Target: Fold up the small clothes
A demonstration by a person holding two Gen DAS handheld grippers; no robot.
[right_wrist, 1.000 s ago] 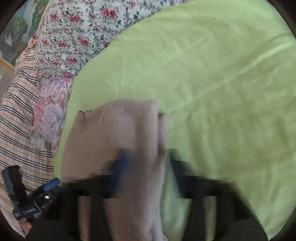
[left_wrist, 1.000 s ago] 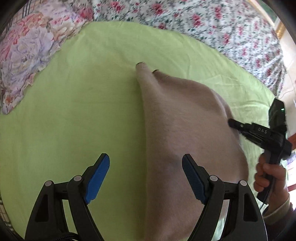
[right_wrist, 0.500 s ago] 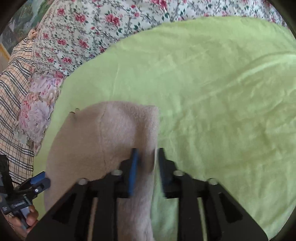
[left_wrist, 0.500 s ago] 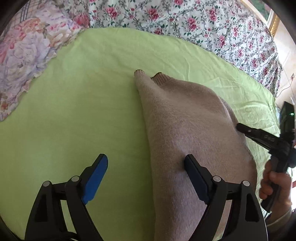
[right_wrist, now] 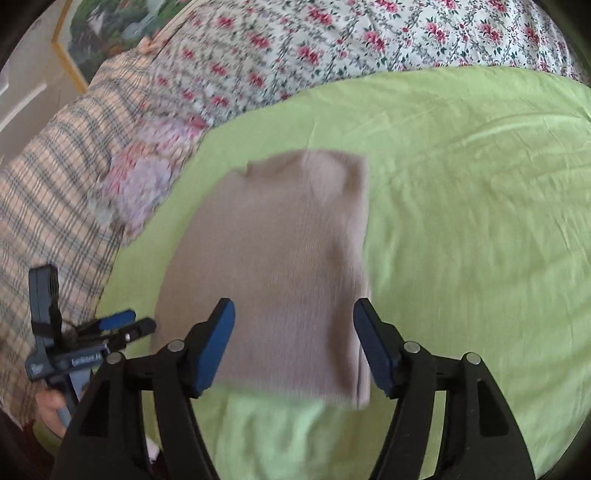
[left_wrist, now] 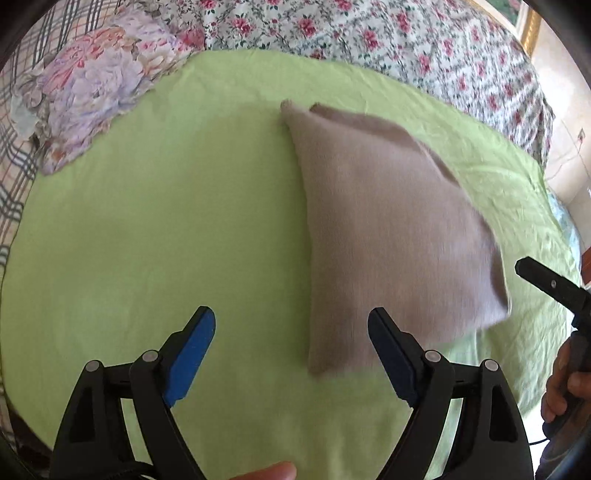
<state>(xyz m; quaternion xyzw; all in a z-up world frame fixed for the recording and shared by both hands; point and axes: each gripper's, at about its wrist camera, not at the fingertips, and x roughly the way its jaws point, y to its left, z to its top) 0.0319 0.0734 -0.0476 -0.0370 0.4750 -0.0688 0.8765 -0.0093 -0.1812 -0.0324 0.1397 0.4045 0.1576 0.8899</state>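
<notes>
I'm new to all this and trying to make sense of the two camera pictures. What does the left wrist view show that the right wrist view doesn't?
Only the left wrist view shows the left gripper close up, open, plus a fingertip at the bottom edge.

Only the right wrist view shows the right gripper close up, open over the sweater's near edge, and a framed picture on the wall.

Both show the folded beige sweater lying on the green sheet, the flowered bedding, and the plaid fabric.

Left gripper [left_wrist: 291, 339]: black frame, blue pads [left_wrist: 190, 349], silver screws. Right gripper [right_wrist: 293, 345]: same. Bare-skinned hand [left_wrist: 565, 384].
</notes>
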